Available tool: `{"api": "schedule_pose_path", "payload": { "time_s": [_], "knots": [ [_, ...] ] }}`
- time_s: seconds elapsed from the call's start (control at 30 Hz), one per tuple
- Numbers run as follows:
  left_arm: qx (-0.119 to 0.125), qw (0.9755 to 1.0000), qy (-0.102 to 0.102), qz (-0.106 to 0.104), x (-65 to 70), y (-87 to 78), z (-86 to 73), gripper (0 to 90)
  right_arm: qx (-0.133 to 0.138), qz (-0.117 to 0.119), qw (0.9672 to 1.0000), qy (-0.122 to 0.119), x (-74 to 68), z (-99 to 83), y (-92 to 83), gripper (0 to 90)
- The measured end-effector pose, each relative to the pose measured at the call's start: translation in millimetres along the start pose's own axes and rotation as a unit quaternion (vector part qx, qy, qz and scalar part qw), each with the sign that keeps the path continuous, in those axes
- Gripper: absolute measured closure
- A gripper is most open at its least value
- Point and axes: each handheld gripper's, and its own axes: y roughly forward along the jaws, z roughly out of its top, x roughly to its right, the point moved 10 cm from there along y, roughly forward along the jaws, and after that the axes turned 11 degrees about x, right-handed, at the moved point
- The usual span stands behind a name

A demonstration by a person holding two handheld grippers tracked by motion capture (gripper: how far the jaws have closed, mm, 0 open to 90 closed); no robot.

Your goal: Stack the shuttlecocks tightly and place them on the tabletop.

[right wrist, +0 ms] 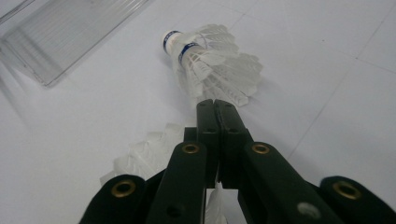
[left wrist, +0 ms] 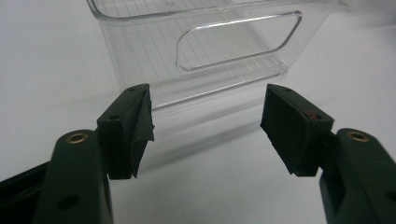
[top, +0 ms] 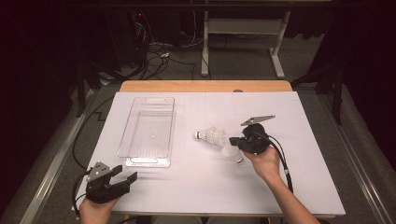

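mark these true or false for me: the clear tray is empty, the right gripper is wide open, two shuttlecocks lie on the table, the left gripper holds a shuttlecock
1. The clear tray is empty. True.
2. The right gripper is wide open. False: its jaws are pressed together.
3. Two shuttlecocks are on the table. True: one shuttlecock lies ahead of the right gripper, a second shuttlecock under it.
4. The left gripper holds a shuttlecock. False: its jaws stand open with nothing between them, facing the tray.

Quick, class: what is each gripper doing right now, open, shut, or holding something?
Left gripper: open, empty, facing the clear tray.
Right gripper: shut, holding nothing, its tip by a shuttlecock.
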Motion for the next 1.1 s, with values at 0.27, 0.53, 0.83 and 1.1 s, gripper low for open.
{"api": "schedule_pose_path", "payload": {
  "time_s": [0.27, 0.53, 0.83, 1.1],
  "knots": [
    [0.002, 1.0000, 0.001, 0.001, -0.1, 0.0, 0.1, 34.5, -0.005, 0.014, 0.9998, -0.009, -12.3, -4.0, 8.2, 90.0],
    [0.003, 1.0000, 0.000, 0.001, -0.8, -0.8, 0.4, 34.3, -0.005, 0.030, 0.9994, -0.014, -24.7, -4.2, 18.1, 90.0],
    [0.001, 1.0000, 0.002, -0.001, 0.0, 0.7, -0.1, 34.3, -0.003, 0.041, 0.9989, -0.021, -35.2, -0.9, 27.1, 89.9],
    [-0.001, 1.0000, -0.001, -0.003, 0.2, 0.9, -0.6, 34.2, -0.009, 0.048, 0.9984, -0.029, -39.0, -1.0, 32.0, 89.9]
  ]
}}
